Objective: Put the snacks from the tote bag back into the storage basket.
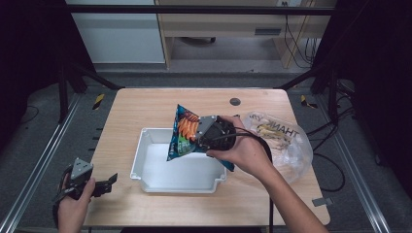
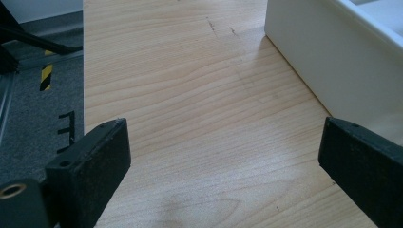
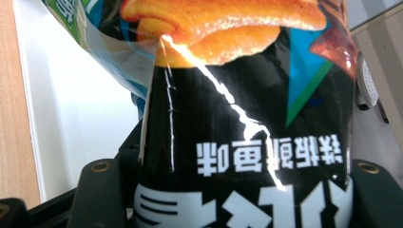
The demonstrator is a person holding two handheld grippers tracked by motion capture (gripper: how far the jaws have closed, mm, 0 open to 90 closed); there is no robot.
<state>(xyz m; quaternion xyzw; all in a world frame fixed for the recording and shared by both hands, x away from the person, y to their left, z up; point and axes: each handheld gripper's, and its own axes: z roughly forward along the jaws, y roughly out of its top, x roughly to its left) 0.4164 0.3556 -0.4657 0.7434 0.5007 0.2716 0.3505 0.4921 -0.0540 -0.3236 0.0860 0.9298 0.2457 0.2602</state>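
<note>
Two grippers: right gripper (image 1: 206,137) clamps the snack bag (image 1: 183,133) above the white tray (image 1: 145,174); left gripper (image 1: 109,183) gapes wide.

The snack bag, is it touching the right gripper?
Touching. In the right gripper view, the right gripper is shut on the snack bag, which sits clamped between its jaws.

Left gripper (image 1: 112,179) sits low at my near-left, hand (image 1: 77,194) wrapped round its body, forearm coming in from the bottom edge. Its jaws point right and stand wide apart, nothing between them in the left gripper view. Right gripper (image 1: 197,137) is out over mid-table, jaws aimed left and clamped tight on what they carry. My right hand (image 1: 245,150) grips the body from the near-right side, forearm running diagonally down to the bottom edge, cable trailing along it.
</note>
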